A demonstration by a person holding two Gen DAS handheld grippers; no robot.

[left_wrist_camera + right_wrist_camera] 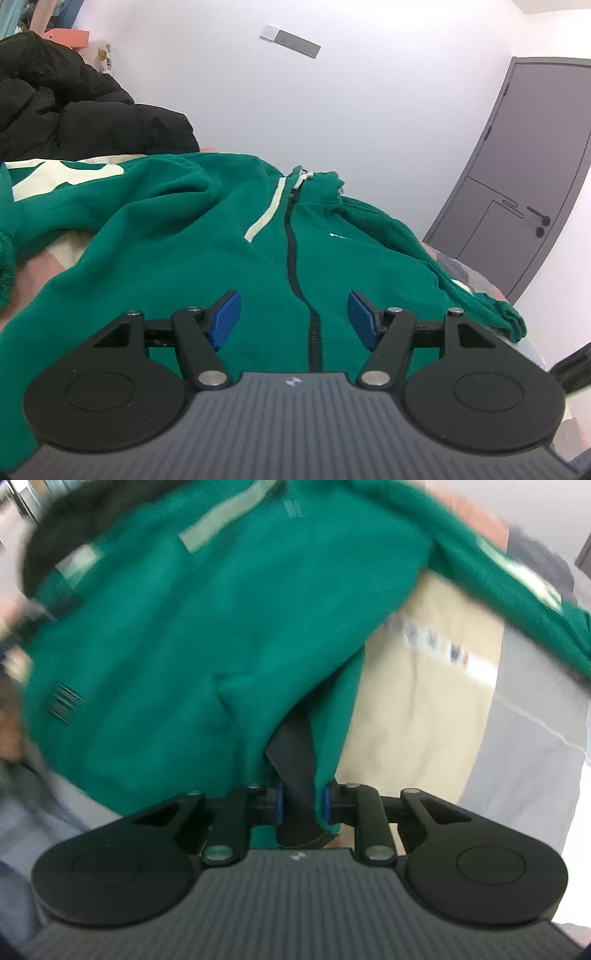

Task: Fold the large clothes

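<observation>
Right gripper is seen pinched on a fold at the edge of the green zip hoodie, with its dark lining caught between the blue pads, while the left gripper is held spread wide and empty just above the garment's black zipper. The hoodie is laid across a bed covered by a patchwork bedspread in beige, grey and pink. A black jacket is heaped behind it, and a white wall and grey door are seen beyond.
</observation>
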